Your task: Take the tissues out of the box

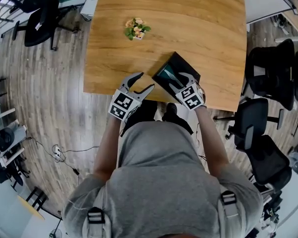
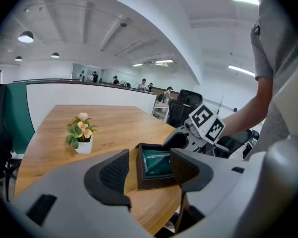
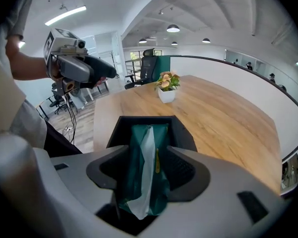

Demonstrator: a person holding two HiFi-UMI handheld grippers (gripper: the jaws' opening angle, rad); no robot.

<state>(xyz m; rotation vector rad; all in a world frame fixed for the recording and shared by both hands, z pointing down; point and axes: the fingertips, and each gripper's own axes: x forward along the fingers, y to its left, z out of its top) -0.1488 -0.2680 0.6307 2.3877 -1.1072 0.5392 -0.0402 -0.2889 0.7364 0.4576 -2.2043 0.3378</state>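
A black tissue box (image 1: 183,63) lies open near the wooden table's (image 1: 198,24) front edge, with a green tissue pack (image 1: 165,74) in it. My right gripper (image 1: 175,79) reaches into the box. In the right gripper view the right gripper (image 3: 145,170) has its jaws shut on the green pack (image 3: 139,152), whose slit shows white tissue, above the box (image 3: 120,125). My left gripper (image 1: 145,81) hovers open and empty just left of the box, over the table edge. The left gripper view shows the left gripper (image 2: 149,162) facing the box (image 2: 139,170) and pack (image 2: 156,161).
A small white pot of flowers (image 1: 136,29) stands on the table beyond the box, to the left. Black office chairs (image 1: 268,73) crowd the right side, and another chair (image 1: 39,19) is at the far left. The person's body is against the front edge.
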